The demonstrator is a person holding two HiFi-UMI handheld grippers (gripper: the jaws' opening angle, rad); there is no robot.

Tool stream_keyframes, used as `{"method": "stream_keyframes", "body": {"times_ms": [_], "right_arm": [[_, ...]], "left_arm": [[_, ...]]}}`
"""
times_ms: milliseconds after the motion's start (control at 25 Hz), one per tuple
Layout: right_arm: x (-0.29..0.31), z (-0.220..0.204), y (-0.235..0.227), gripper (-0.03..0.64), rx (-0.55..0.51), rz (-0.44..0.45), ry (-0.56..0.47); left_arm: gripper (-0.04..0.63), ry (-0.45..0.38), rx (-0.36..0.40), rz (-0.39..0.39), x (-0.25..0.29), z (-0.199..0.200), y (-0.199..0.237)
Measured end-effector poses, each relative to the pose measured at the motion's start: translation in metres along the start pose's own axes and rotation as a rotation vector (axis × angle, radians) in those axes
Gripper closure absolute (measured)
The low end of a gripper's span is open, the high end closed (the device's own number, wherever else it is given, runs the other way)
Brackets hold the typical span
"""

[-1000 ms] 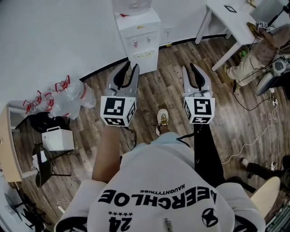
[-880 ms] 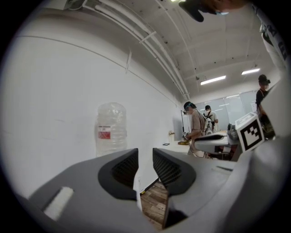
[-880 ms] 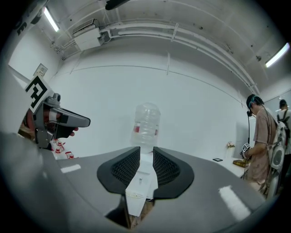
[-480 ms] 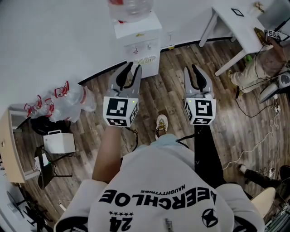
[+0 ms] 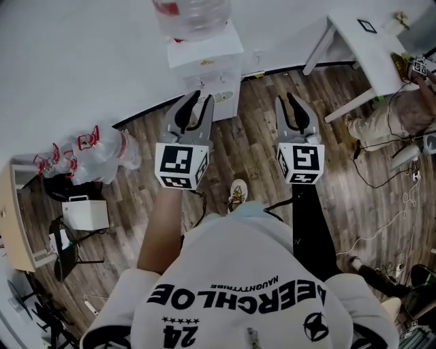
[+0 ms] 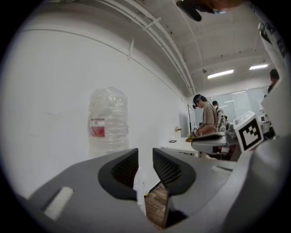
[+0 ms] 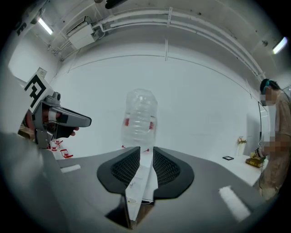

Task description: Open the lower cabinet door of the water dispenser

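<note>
The white water dispenser [image 5: 204,53] stands against the wall at the top of the head view, with a clear bottle [image 5: 191,13] on top. Its lower cabinet door [image 5: 223,95] with a vent looks closed. My left gripper [image 5: 202,96] points level at the lower front, its tips just short of the door. My right gripper [image 5: 285,100] hovers over the wood floor to the dispenser's right. In the left gripper view the bottle [image 6: 108,123] rises above the jaws, which stand narrowly apart with nothing between them. In the right gripper view the dispenser [image 7: 143,177] shows through an equally narrow, empty gap.
Clear bags with red handles [image 5: 92,153] lie by the wall on the left, with a white box [image 5: 85,213] below them. A white table [image 5: 368,41] and a seated person [image 5: 381,116] are at the right, with cables [image 5: 381,218] across the floor. My shoe [image 5: 238,193] is just behind the grippers.
Both grippers have advanced toward the dispenser, which now sits closer and lower in the head view. The jaws look unchanged.
</note>
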State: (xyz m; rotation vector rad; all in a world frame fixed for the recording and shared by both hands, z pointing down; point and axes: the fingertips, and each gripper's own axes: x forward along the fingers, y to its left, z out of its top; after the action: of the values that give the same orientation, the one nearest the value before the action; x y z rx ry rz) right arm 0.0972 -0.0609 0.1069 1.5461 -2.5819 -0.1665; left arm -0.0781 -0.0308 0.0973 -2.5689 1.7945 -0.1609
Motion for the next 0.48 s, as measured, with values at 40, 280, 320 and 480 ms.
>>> {"method": "stream_keyframes", "body": {"times_ms": [40, 280, 320, 480], "right_arm": [[0.007, -0.001, -0.002, 0.546, -0.001, 0.011, 0.001], [0.042, -0.007, -0.015, 0.546, 0.008, 0.049, -0.003], [0.046, -0.008, -0.018, 0.546, 0.010, 0.053, -0.005], [0.057, -0.009, -0.022, 0.546, 0.018, 0.071, -0.007]], "left_arm": [[0.492, 0.003, 0.002, 0.003, 0.006, -0.001, 0.001], [0.492, 0.001, 0.022, 0.061, 0.035, 0.000, 0.016], [0.492, 0.001, 0.021, 0.069, 0.038, 0.000, 0.018], [0.492, 0.011, 0.009, 0.085, 0.048, 0.000, 0.023]]}}
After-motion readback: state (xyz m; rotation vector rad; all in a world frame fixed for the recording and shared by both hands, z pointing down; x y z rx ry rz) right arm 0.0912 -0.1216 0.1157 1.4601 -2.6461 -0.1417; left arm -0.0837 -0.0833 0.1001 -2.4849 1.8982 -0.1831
